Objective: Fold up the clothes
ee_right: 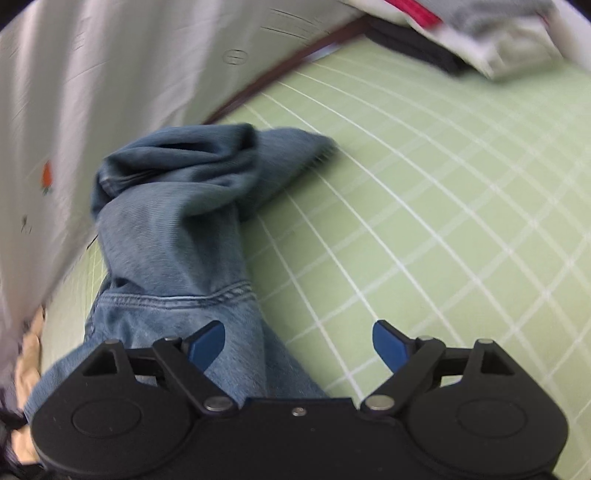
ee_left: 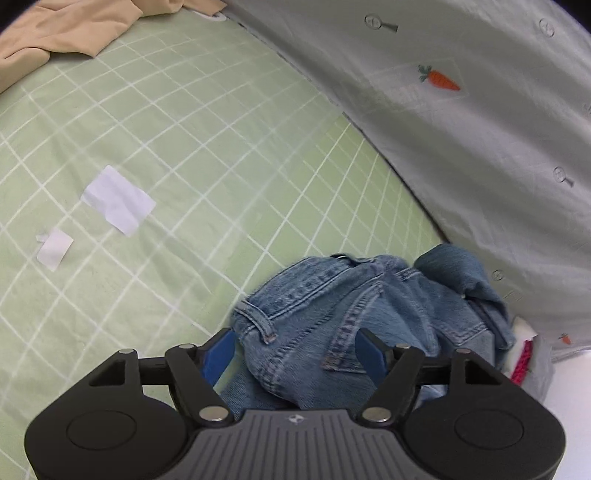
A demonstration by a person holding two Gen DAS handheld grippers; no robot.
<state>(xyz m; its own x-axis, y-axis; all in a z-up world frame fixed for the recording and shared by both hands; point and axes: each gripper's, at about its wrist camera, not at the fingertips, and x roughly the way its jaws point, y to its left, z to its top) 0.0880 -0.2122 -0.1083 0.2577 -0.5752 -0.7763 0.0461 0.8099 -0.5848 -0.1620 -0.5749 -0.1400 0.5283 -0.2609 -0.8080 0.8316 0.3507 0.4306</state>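
the bed (ee_left: pixel 155 122), under a green sheet with a white grid, carries everything. a pale grey quilt (ee_left: pixel 480 129) printed with carrots runs along its far edge, and the jeans (ee_left: pixel 332 306) lie bunched right against that quilt, near the corner where a white and pink item shows.

the step in hand looks like taking hold of the crumpled jeans to spread them flat before any fold. the left gripper (ee_left: pixel 297 354) is released, its jaws spread either side of the waistband and belt loop, pads not pressing. the right gripper (ee_right: pixel 299 345) is also released: one blue pad sits over a denim leg by its hem, the other over bare sheet. to do it well, i judge each gripper should close on one layer edge, waistband on one side and hem on the other, then pull apart towards the open middle of the bed, clear of the quilt.

counted, largest first: one bed, one quilt, one pair of jeans, one beige garment (ee_left: pixel 66 29) at the far corner, two grippers, two white paper scraps (ee_left: pixel 118 199).
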